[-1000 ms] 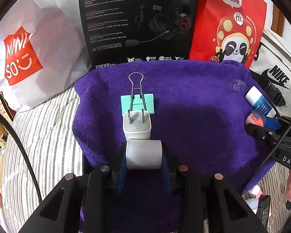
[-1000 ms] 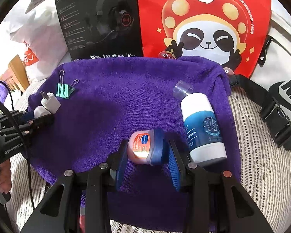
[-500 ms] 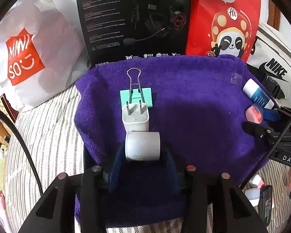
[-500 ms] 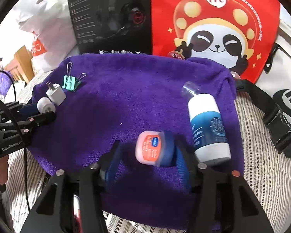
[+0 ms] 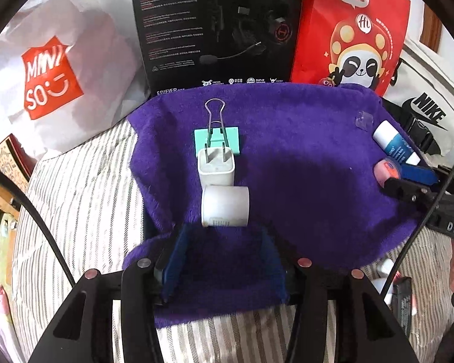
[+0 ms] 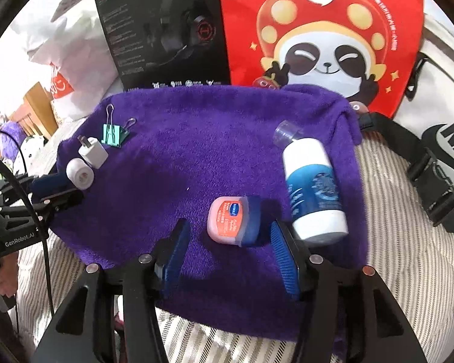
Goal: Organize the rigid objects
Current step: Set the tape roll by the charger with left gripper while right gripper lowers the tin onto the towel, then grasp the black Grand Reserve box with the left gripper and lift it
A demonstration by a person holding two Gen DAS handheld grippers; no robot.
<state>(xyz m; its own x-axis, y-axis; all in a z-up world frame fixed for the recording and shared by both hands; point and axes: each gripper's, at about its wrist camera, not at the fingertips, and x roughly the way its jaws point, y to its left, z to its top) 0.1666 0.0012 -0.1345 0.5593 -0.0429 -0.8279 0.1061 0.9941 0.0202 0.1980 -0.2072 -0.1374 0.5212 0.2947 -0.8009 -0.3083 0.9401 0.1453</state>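
A second ago your left gripper (image 5: 224,260) clamped the white cylinder (image 5: 225,207). Now its jaws are opening and stand clear of it; the cylinder lies on the purple towel (image 5: 302,163), touching the white charger (image 5: 216,169) just beyond. Your right gripper (image 6: 227,251) has likewise let go of the small jar (image 6: 231,224), which rests loose between the parted pads beside the white bottle (image 6: 313,187). The green binder clip (image 5: 218,140) is partly hidden behind the charger. The jar label is too blurred to read.
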